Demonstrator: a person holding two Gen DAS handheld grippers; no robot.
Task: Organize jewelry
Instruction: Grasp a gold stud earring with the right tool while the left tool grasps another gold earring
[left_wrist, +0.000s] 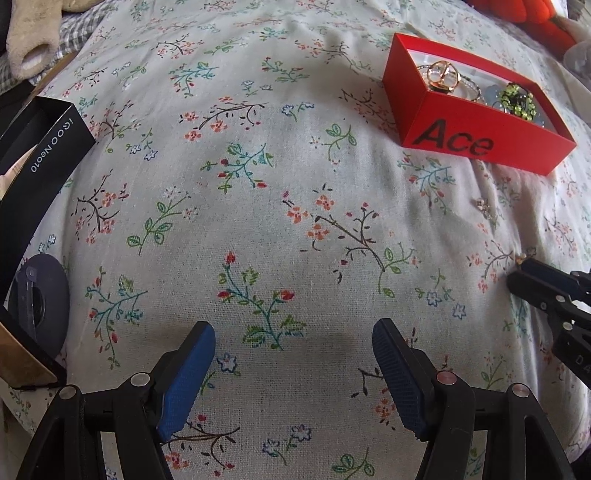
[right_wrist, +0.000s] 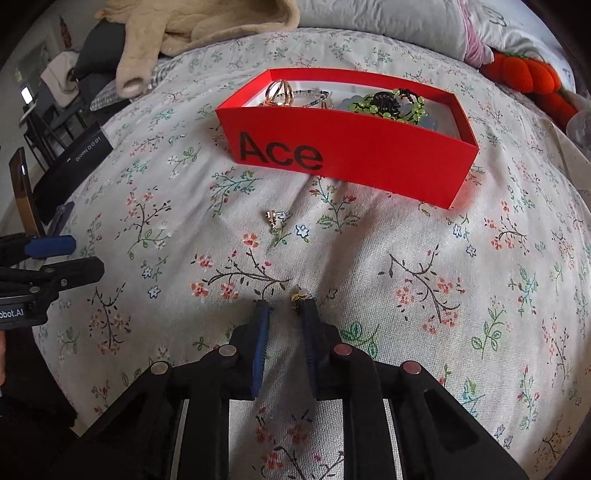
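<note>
A red "Ace" box (right_wrist: 354, 162) sits open on the floral bedsheet and holds a gold ring, a beaded chain and green bead jewelry (right_wrist: 388, 103); it also shows in the left wrist view (left_wrist: 476, 144). A small gold earring (right_wrist: 274, 216) lies on the sheet in front of the box, also in the left wrist view (left_wrist: 484, 206). My right gripper (right_wrist: 284, 306) is narrowly open, with a second small gold earring (right_wrist: 298, 298) touching its right fingertip. My left gripper (left_wrist: 293, 343) is wide open and empty above the sheet.
A black phone box (left_wrist: 44, 147) and a dark round object (left_wrist: 40, 302) lie at the bed's left edge. A beige plush (right_wrist: 192, 33), pillows and an orange plush (right_wrist: 532, 77) sit at the far side of the bed.
</note>
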